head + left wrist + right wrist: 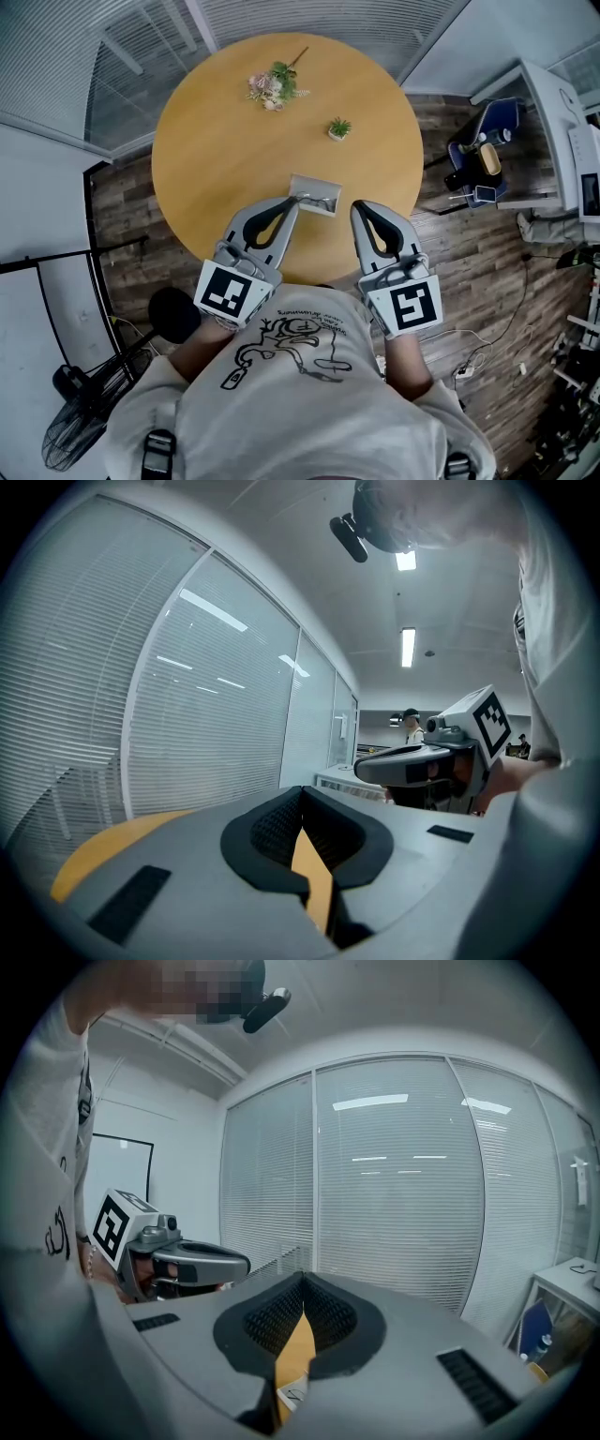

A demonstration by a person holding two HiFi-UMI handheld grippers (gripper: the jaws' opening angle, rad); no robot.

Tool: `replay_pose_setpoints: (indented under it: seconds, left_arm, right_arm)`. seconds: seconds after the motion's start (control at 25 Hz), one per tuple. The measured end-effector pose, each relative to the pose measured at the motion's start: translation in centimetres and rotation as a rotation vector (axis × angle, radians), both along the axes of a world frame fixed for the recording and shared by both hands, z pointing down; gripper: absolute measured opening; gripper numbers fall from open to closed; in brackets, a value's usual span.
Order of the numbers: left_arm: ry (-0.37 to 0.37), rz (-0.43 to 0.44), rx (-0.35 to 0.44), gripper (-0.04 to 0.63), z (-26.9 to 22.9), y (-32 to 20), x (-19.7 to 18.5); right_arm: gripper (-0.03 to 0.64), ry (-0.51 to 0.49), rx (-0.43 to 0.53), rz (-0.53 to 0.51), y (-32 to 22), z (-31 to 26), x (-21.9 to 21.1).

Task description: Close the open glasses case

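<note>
- One round wooden table was in play, and three things sat on it: one glasses case, one flower sprig and one small potted plant.
- The glasses case lay open near the table's near edge, well apart from the sprig and the plant at the far side.
- Two grippers hung over that near edge, one on either side of the case.
- The left gripper had its tips right at the case's left end. Whether it touched the case could not be told from above.
- Seen from its own camera, the left gripper had its jaws pressed together at the tips with nothing between them; only a sliver of tabletop showed through the slit lower down.
- The right gripper sat just beside the case's right end, apart from it.
- The right gripper's jaws were pressed together at the tips too, empty, with the same slit of table showing.
- There were two marker cubes, one per gripper: the left one and the right one, both close against the person's white printed shirt.
</note>
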State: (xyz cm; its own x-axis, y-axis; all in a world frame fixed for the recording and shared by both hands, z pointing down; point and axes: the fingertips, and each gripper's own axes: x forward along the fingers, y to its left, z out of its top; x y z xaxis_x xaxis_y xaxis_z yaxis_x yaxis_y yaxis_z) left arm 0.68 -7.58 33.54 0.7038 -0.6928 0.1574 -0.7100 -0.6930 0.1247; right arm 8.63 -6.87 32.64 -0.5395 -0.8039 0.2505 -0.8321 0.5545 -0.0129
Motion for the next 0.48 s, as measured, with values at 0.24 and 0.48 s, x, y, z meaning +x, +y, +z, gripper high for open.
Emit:
replay_pose_setpoints:
  seconds: [0.24,0.48]
  left_arm:
    - [-0.017,0.001,-0.03,0.02,1.8,-0.3,0.1]
    - [-0.038,0.003,-0.06,0.02,4.5,-0.6,0.1]
  right_arm:
    - [0.011,0.041,-0.033,-0.007,0.0,1.7,0.3]
    - [0.021,0.07,-0.059,-0.004,-0.5,3.4,0.3]
